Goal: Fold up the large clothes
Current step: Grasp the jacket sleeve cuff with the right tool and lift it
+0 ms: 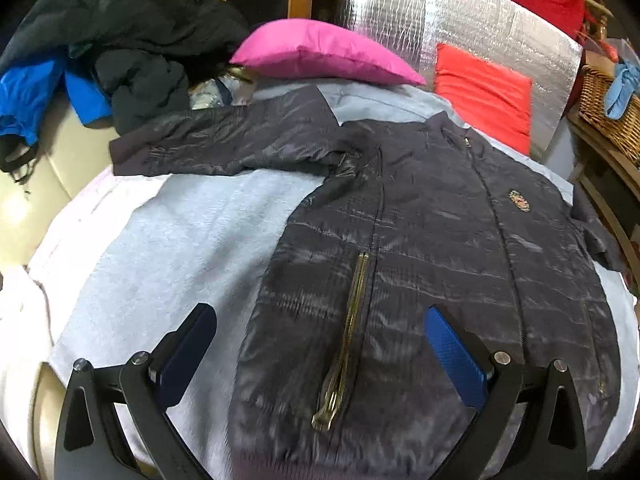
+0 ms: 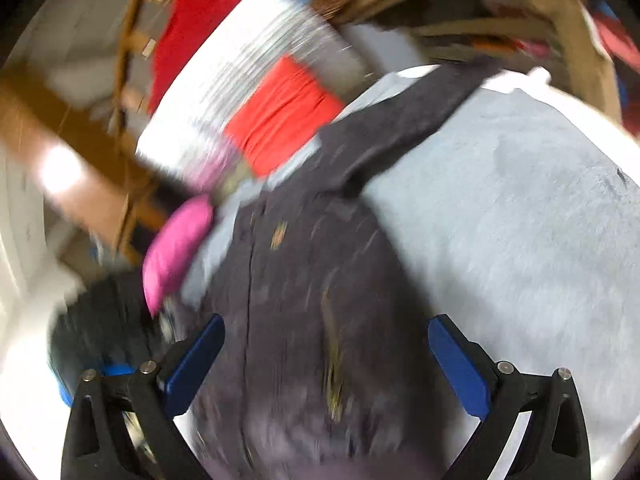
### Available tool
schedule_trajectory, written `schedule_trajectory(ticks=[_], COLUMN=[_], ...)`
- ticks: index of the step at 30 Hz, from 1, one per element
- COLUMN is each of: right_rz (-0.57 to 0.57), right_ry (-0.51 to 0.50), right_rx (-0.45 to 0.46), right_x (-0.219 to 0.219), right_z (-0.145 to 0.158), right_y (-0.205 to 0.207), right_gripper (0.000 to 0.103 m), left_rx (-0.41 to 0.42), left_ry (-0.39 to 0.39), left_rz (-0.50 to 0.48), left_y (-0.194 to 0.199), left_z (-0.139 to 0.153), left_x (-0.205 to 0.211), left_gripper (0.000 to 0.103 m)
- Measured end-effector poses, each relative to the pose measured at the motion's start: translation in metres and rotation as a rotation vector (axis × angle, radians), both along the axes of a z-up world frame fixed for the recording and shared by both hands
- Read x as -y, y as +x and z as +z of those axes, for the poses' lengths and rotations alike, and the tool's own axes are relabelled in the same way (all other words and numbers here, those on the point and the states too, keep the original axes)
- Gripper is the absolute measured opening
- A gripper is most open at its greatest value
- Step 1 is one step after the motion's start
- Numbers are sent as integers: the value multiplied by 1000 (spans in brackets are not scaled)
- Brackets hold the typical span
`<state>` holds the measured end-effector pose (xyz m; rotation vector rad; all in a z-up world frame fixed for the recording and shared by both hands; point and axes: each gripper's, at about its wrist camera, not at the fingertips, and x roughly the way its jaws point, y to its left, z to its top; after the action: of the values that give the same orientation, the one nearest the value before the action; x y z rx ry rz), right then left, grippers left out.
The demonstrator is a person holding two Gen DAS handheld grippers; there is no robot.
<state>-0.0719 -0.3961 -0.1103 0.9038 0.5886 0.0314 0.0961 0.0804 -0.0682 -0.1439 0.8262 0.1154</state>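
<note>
Grey blanket point(image 1: 168, 240) flanks jacket point(image 1: 420, 240).

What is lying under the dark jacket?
The dark jacket is spread flat on a pale blue blanket, which shows on both sides. Whatever lies beneath the blanket directly under the jacket is covered. Both grippers are open above it.

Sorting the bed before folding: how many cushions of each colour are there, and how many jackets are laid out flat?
Pink cushion: 1
Red cushion: 1
Flat dark jacket: 1
Total: 3
</note>
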Motion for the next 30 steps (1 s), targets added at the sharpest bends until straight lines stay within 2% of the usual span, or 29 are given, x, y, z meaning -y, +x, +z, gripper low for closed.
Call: schedule_trajectory(ticks=[3, 9, 11, 13, 18, 21, 22, 23, 24, 25, 26, 27, 30], right_rz=[-65, -166, -201, -224, -293, -324, -332, -331, -317, -308, -307, -309, -273], right_ry=[144, 261, 292, 304, 249, 249, 224, 202, 179, 148, 76, 18, -183], right_rx=[15, -6, -30, -48, -139, -180, -191, -205, -242, -271, -278, -270, -173], right_x=[55, 138, 162, 177, 200, 206, 208, 209, 210, 210, 207, 205, 173], right_z=[-10, -27, -37, -44, -58, -66, -64, -62, -60, -57, -43, -30, 37], right_y=[29, 109, 140, 166, 219, 236, 243, 249, 257, 266, 272, 276, 288], right_gripper=[97, 93, 78, 72, 72, 71, 64, 34, 18, 13, 9, 9, 8], left_rx=[0, -40, -67, -81, -45, -39, -37, -35, -31, -30, -28, -26, -20], left_ry=[-3, 22, 40, 42, 70, 55, 47, 45, 46, 47, 46, 45, 43], left_rz=[-30, -60, -59, -64, -77, -82, -83, -82, -83, -84, -84, -84, -84], left_y=[16, 46, 51, 53, 49, 49, 49, 48, 48, 46, 46, 46, 47], left_z=[-10, -39, -53, -64, -67, -68, -68, -68, -68, -68, -68, -68, -68], left_x=[8, 26, 27, 26, 31, 29, 28, 29, 29, 30, 29, 29, 30], left_gripper=[103, 103, 103, 103, 103, 103, 103, 103, 103, 103, 103, 103, 103])
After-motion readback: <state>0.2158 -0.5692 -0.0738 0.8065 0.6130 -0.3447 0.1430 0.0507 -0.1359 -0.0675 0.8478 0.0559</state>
